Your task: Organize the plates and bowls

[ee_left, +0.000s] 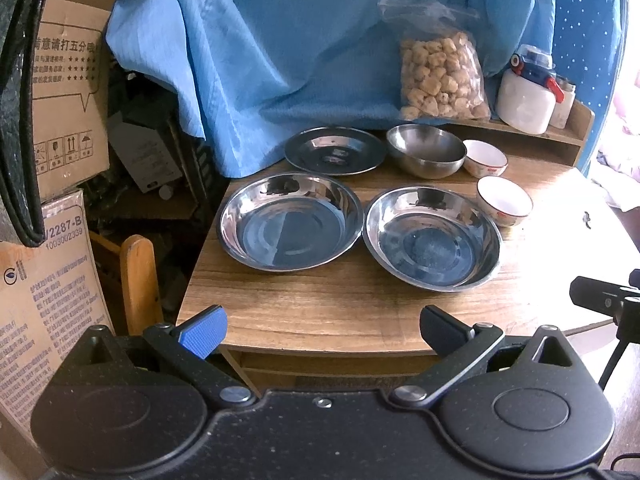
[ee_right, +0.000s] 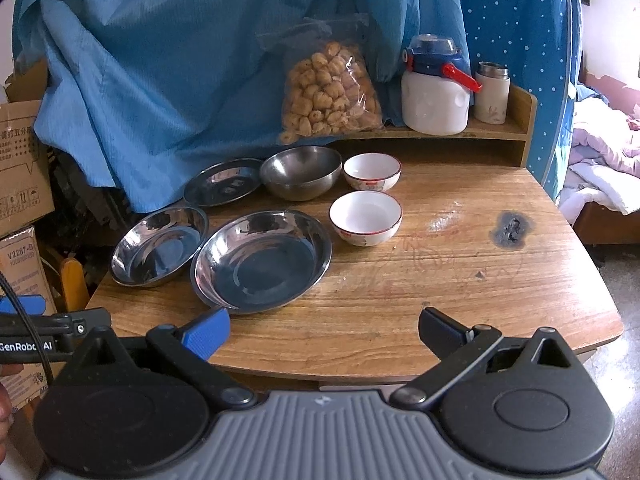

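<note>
Both grippers hang short of the table's near edge with nothing between the fingers: left gripper [ee_left: 322, 330] spread wide, right gripper [ee_right: 324, 330] the same. No dish is touched yet, so the step in hand, as you should judge it, is the first pick.

Layout, left wrist view: two wide steel plates centre frame, left plate [ee_left: 290, 220] and right plate [ee_left: 432, 236], rims just beside each other. Behind them sit a flatter steel plate [ee_left: 335, 150] and a deep steel bowl [ee_left: 426, 150]. Two small white bowls stand at centre right, the far one [ee_left: 485, 158] near the steel bowl, the near one [ee_left: 505, 200] just beside the right plate.

Materials: the steel is polished, thin-rimmed and likely slick; the white bowls look ceramic, red-edged and thicker-walled. The table [ee_right: 460, 280] is wood-grain.

Advice: pinch a plate at its rim, one finger under the lip. Nest like with like. Lower the ceramic bowl slowly into its twin.
</note>
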The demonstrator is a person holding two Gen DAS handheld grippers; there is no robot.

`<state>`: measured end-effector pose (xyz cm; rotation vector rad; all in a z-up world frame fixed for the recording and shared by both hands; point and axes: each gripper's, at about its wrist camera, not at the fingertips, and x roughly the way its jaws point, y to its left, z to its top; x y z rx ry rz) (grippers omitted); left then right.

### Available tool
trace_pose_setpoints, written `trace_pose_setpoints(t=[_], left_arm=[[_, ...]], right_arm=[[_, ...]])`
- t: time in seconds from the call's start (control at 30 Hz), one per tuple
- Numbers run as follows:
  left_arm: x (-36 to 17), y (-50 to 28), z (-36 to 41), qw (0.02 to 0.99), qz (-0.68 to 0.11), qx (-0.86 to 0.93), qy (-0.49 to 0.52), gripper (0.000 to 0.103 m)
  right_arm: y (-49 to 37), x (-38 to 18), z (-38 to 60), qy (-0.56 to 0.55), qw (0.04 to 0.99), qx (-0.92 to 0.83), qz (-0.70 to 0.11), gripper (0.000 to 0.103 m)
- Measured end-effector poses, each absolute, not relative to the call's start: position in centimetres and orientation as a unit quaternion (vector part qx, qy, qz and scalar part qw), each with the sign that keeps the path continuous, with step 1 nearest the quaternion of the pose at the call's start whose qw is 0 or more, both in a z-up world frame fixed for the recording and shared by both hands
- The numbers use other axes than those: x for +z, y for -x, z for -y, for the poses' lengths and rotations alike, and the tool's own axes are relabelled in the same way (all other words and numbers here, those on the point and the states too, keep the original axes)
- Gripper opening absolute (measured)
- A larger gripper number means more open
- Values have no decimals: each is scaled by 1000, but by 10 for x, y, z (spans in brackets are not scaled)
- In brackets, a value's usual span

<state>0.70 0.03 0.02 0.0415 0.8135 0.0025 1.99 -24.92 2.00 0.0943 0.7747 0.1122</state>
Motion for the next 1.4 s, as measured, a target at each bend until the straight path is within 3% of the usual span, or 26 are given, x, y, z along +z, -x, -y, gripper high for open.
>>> trace_pose_setpoints(t=[1.4], left_arm=[[-5, -32, 9, 910, -415, 2, -15, 102]], right_arm=[[-44, 10, 253, -40, 912, 56, -405, 103]])
